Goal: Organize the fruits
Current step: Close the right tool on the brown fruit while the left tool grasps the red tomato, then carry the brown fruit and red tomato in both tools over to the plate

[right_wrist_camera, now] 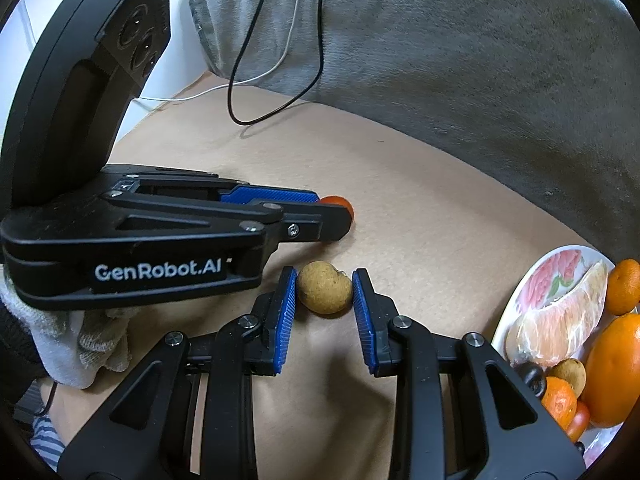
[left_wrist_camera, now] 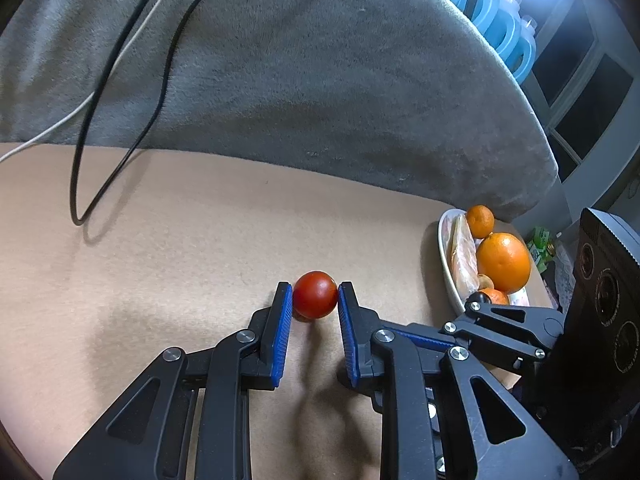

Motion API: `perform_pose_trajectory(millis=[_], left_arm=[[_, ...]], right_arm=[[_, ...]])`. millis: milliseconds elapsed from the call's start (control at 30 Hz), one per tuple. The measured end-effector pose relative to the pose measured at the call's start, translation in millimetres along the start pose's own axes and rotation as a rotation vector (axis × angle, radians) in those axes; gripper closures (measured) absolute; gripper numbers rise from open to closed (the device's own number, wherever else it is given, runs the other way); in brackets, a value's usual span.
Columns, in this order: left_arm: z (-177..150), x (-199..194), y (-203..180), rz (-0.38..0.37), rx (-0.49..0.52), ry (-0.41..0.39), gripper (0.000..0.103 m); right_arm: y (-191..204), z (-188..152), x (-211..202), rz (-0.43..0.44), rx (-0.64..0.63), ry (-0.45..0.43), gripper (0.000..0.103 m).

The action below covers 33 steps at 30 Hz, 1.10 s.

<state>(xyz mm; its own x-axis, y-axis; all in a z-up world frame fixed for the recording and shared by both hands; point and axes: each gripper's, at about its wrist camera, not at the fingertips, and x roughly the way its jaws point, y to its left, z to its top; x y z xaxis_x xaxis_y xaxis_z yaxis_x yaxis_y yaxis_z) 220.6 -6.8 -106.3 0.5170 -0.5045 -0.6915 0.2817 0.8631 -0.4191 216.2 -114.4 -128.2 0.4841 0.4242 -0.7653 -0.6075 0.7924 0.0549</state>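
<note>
A small red tomato (left_wrist_camera: 315, 295) rests on the tan surface, and my left gripper (left_wrist_camera: 314, 290) is shut on it, a blue pad pressing each side. From the right wrist view the left gripper (right_wrist_camera: 340, 216) comes in sideways, the tomato (right_wrist_camera: 340, 202) peeking past its tip. My right gripper (right_wrist_camera: 325, 280) is shut on a small round yellow-brown fruit (right_wrist_camera: 325, 293) lying on the same surface. At the right stands a flowered plate (right_wrist_camera: 516, 292) holding a large orange (right_wrist_camera: 616, 368), a mandarin (right_wrist_camera: 624, 286), a peeled pomelo segment (right_wrist_camera: 560, 320) and smaller fruits.
A grey blanket (left_wrist_camera: 320, 80) rises behind the tan surface (left_wrist_camera: 180, 240). A black cable (left_wrist_camera: 80, 160) and a white cable (left_wrist_camera: 48, 132) trail over it on the left. Blue jugs (left_wrist_camera: 492, 12) stand at the back right. A white-gloved hand (right_wrist_camera: 80, 340) holds the left gripper.
</note>
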Motion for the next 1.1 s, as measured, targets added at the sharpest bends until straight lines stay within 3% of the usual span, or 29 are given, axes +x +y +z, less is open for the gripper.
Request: perform_pose_trajectory(millis=[500, 1100], left_arm=[[0, -18, -22, 0.000, 0.037, -0.043, 0.082], [-2, -30, -67, -0.007, 0.090, -0.072, 0.082]], right_arm=[[8, -10, -38, 0.043, 0.012, -0.040, 0.073], [11, -25, -82, 0.022, 0.010, -0.105, 0.073]])
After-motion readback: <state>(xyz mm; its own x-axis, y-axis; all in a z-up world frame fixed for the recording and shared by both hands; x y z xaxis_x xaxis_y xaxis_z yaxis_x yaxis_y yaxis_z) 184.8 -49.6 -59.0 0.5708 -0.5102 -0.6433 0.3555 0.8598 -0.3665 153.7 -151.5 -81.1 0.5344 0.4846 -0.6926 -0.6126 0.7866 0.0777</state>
